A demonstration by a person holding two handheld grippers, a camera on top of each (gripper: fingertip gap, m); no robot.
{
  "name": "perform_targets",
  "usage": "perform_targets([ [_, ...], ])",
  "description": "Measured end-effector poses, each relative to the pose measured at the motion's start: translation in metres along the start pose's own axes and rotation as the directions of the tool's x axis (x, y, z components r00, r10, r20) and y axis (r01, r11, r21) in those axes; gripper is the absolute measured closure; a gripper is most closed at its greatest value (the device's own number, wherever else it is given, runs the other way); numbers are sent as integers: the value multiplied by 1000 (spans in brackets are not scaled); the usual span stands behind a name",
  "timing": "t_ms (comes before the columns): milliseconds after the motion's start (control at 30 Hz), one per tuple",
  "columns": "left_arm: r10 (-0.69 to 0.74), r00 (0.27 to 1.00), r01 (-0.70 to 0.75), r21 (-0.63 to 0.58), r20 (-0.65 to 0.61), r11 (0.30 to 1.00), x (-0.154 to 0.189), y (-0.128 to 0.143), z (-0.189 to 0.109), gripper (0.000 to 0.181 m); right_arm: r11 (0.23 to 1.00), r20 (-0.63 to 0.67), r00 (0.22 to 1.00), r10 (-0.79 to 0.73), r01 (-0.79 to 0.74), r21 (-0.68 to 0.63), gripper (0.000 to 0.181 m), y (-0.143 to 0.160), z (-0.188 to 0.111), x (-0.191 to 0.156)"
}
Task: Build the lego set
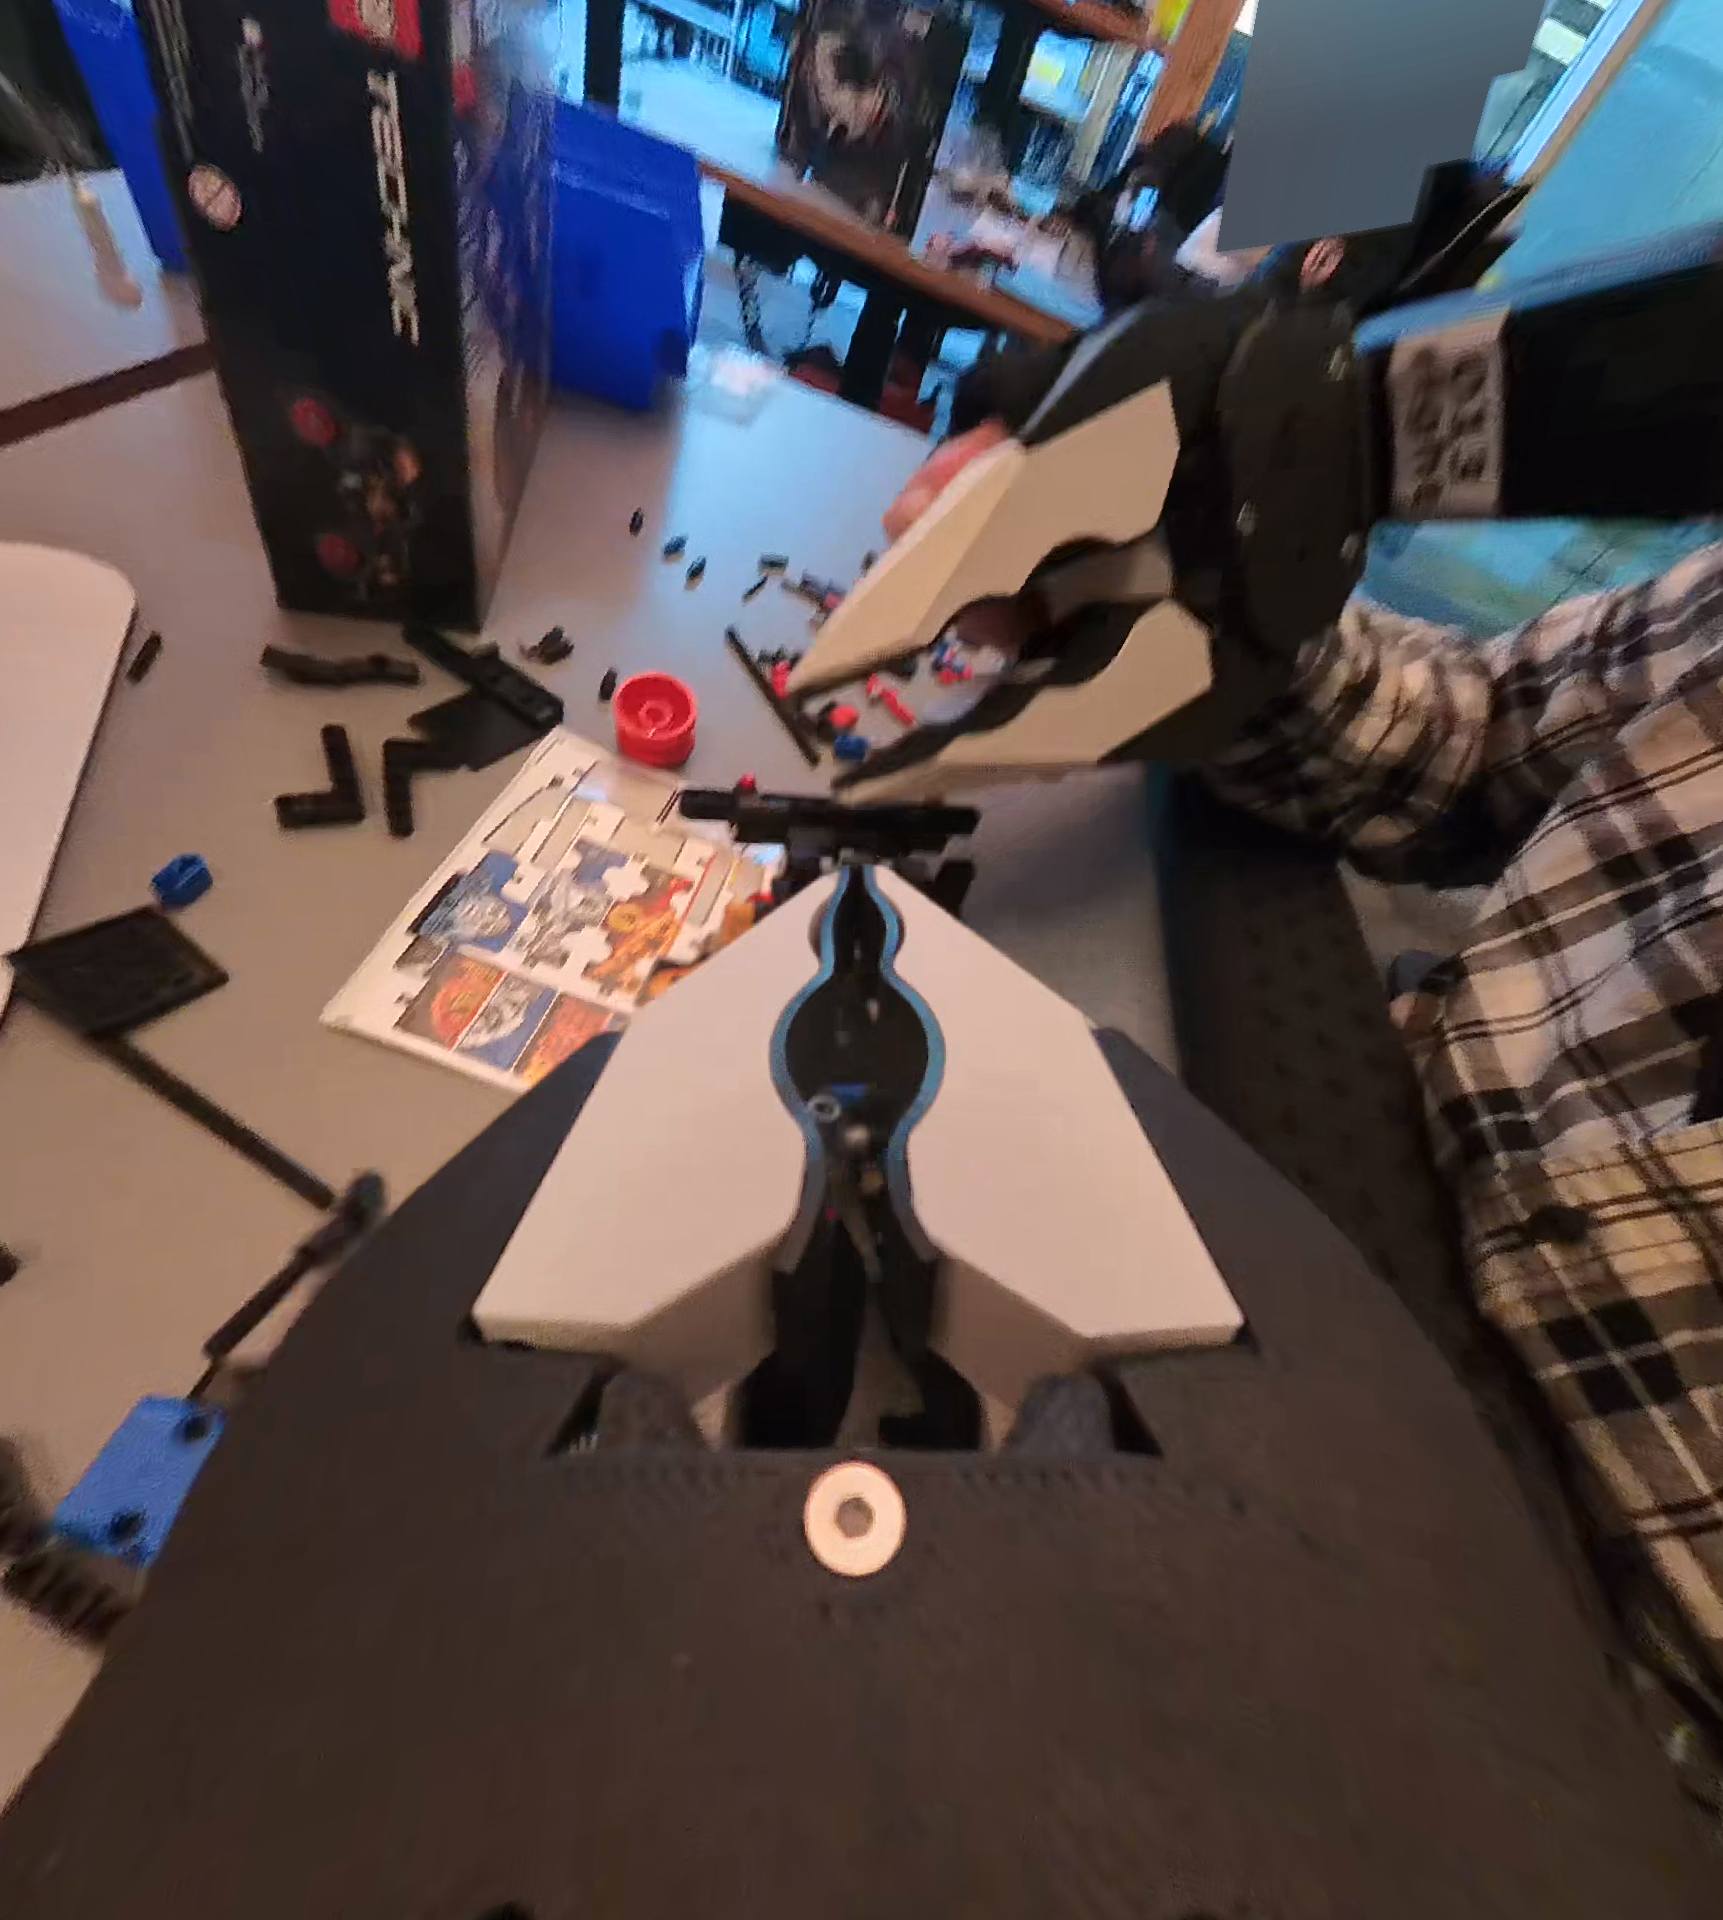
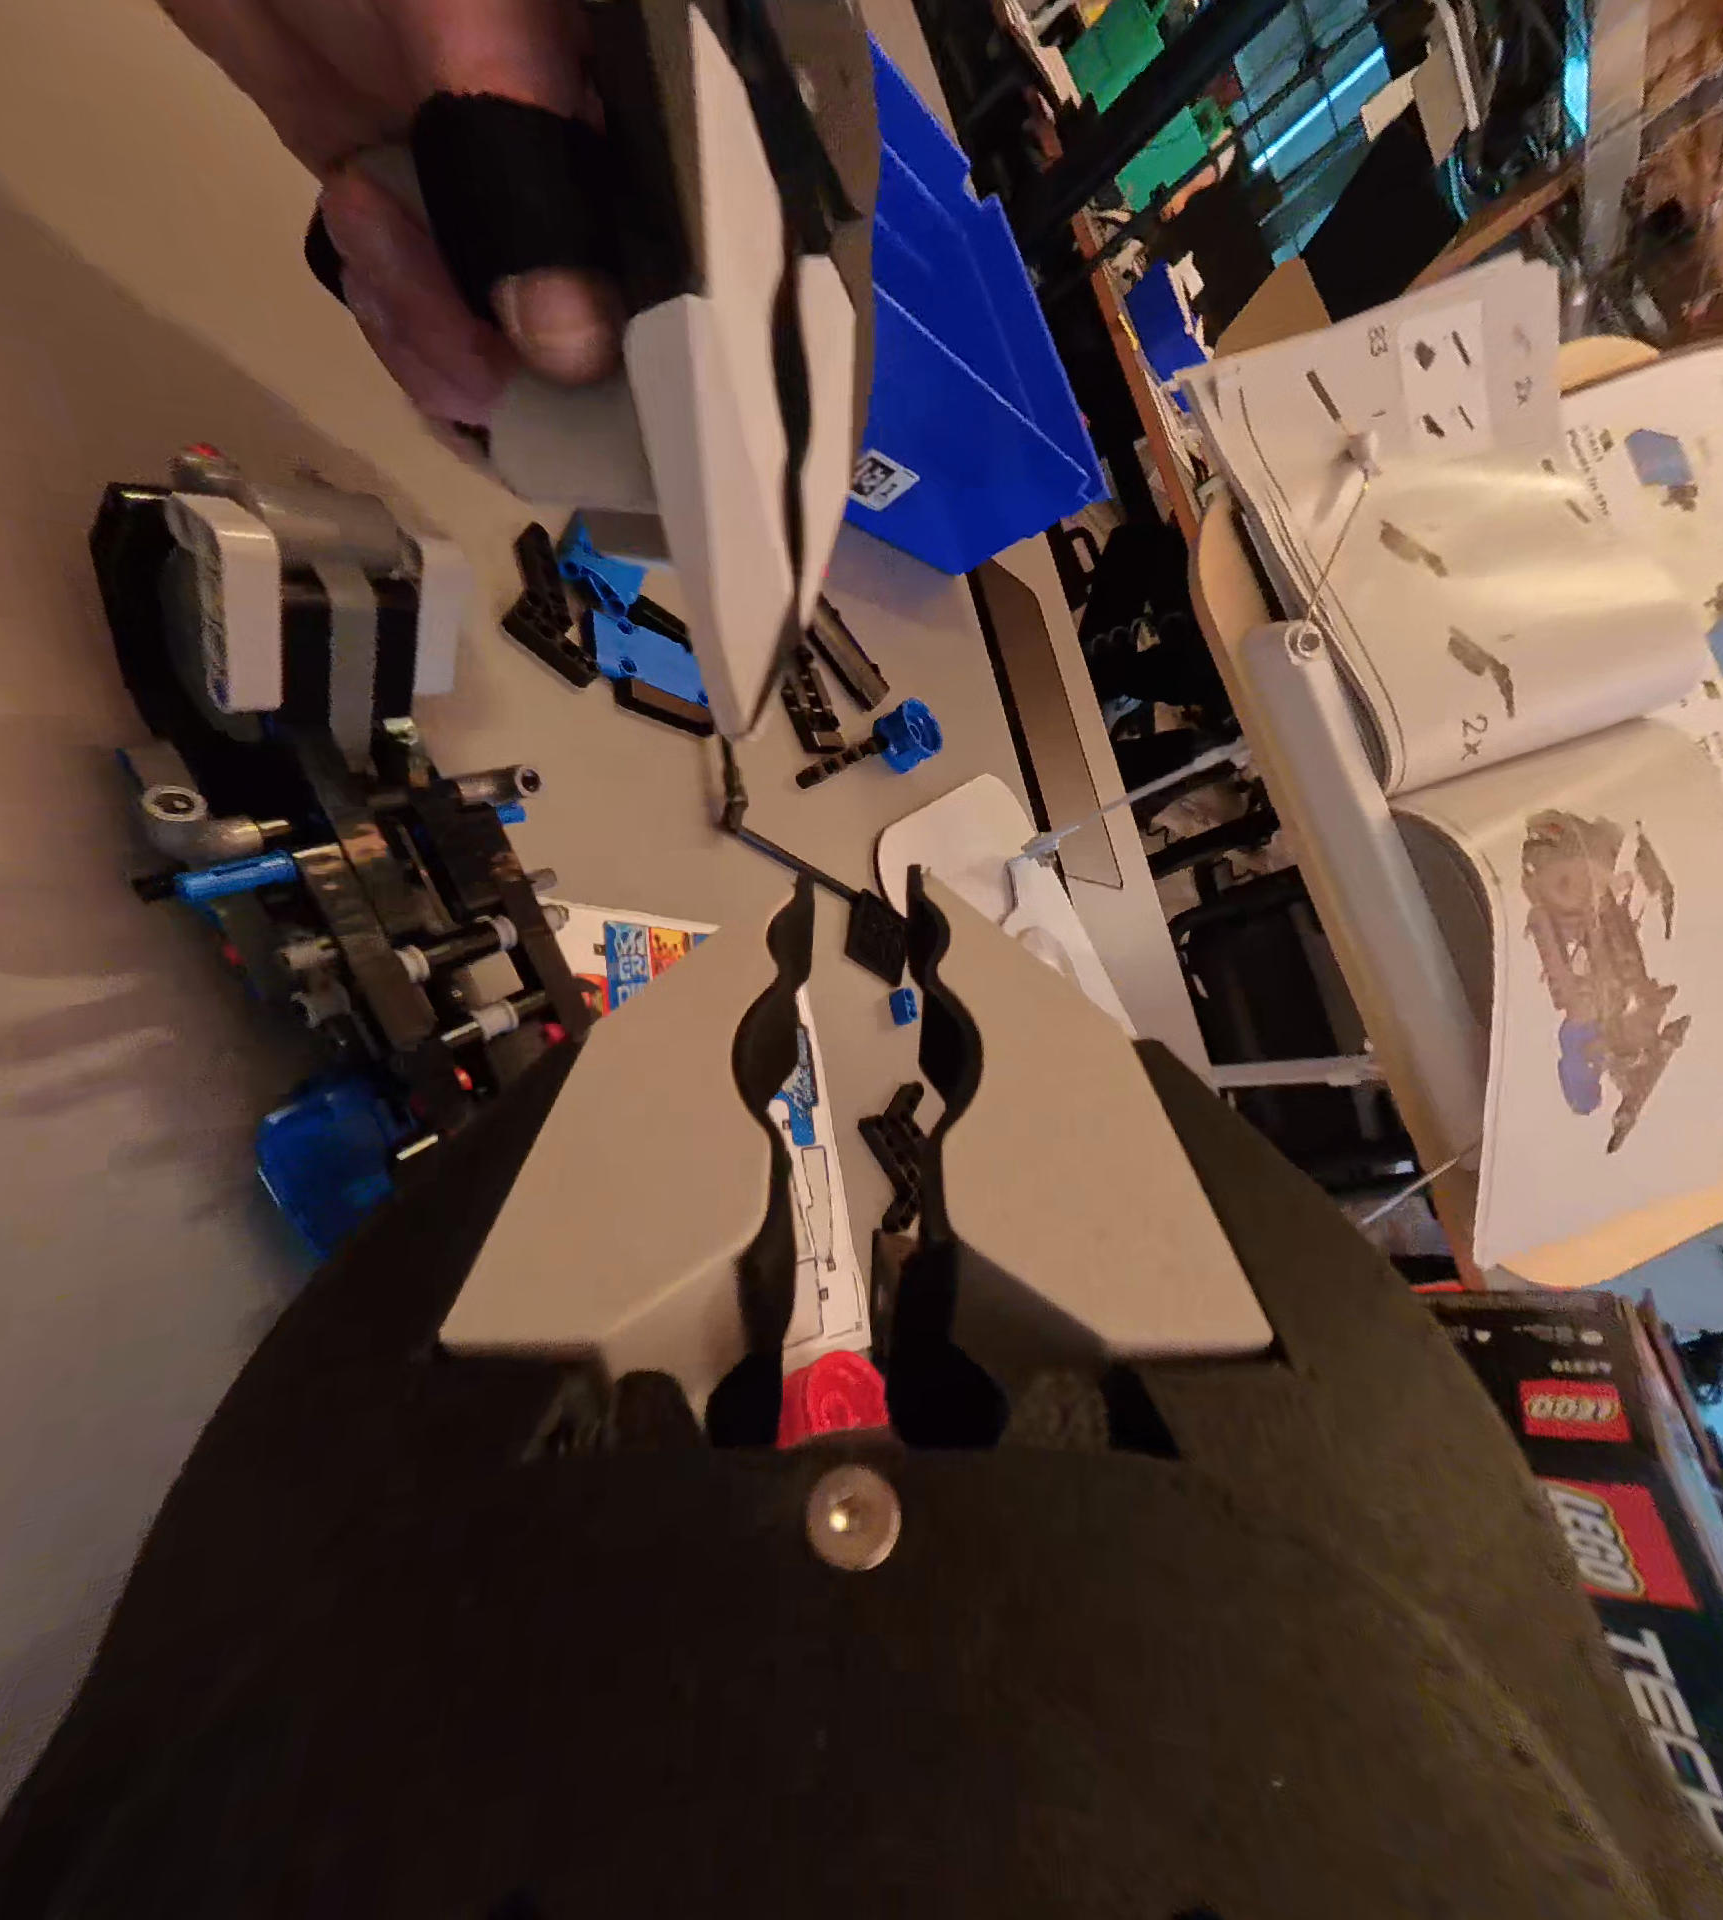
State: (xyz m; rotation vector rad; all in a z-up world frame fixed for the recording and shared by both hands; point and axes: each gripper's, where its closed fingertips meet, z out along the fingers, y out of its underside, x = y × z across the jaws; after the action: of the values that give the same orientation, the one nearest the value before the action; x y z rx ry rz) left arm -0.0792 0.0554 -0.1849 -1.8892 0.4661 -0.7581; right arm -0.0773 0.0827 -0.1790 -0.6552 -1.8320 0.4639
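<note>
We work at a grey table (image 1: 57, 1164) in a cluttered workroom; loose black and blue parts, a sticker sheet (image 1: 535, 935) and a red wheel hub (image 1: 656, 717) lie scattered; the set's box (image 1: 337, 312) stands upright behind. The left gripper (image 1: 852, 883) is closed on the lego assembly (image 1: 826, 821), a black, grey and blue beam frame held above the table, level; we judge it light and rigid, but pins may pop loose; grip on solid beams, not protruding axles. The right gripper (image 2: 857, 904) hovers just beside, tilted downward, jaws narrowly parted and empty; an open instruction booklet (image 2: 1563, 790) sits right.
</note>
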Motion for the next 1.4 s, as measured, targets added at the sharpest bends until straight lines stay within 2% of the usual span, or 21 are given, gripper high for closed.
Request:
perform_targets([
  [33, 15, 999, -14, -27, 29, 1000, -4, 3, -3, 181, 1000, -6, 1000, 9, -10, -8, 166, 3, -1, 3],
  [100, 92, 981, -78, -87, 170, 993, -24, 6, -15, 181, 999, -15, 1000, 26, -27, -26, 169, 11, -4, 9],
  [200, 131, 948, -92, -145, 291, 985, -45, 8, -38, 169, 997, -28, 998, 59, -60, -46, 169, 20, -7, 16],
  [367, 267, 843, -103, -347, 466, 932, -92, 27, -60, 156, 993, -35, 995, 94, -96, -66, 171, 30, -8, 22],
  [500, 349, 816, -110, -470, 461, 876, -120, 35, -51, 156, 992, -21, 996, 91, -93, -81, 171, 33, -6, 18],
  [633, 481, 777, -138, -636, 407, 759, -151, 48, -33, 157, 992, -16, 995, 98, -99, -84, 171, 36, -6, 18],
  [733, 505, 773, -122, -691, 384, 712, -170, 57, -26, 160, 990, -21, 994, 108, -109, -85, 171, 38, -8, 20],
  [867, 498, 787, -95, -726, 364, 681, -182, 69, -23, 174, 988, -22, 992, 128, -129, -86, 172, 42, -10, 24],
  [967, 501, 781, -108, -709, 373, 696, -183, 67, -22, 176, 982, -20, 985, 171, -172, -84, 169, 47, -12, 28],
  [1067, 497, 780, -152, -656, 379, 739, -169, 53, -17, 176, 953, -8, 954, 300, -300, -53, 163, 51, -13, 35],
  [1200, 555, 770, -324, -556, 315, 765, -124, 19, 4, 176, 938, 21, 938, 346, -346, -6, 162, 45, -10, 33],
  [1300, 638, 728, -467, -502, 250, 728, -85, 0, 23, 176, 946, 47, 945, 324, -324, -10, 163, 39, -3, 23],
  [1400, 677, 700, -535, -462, 226, 708, -57, -14, 35, 175, 951, 63, 949, 308, -308, -19, 162, 38, 1, 16],
])
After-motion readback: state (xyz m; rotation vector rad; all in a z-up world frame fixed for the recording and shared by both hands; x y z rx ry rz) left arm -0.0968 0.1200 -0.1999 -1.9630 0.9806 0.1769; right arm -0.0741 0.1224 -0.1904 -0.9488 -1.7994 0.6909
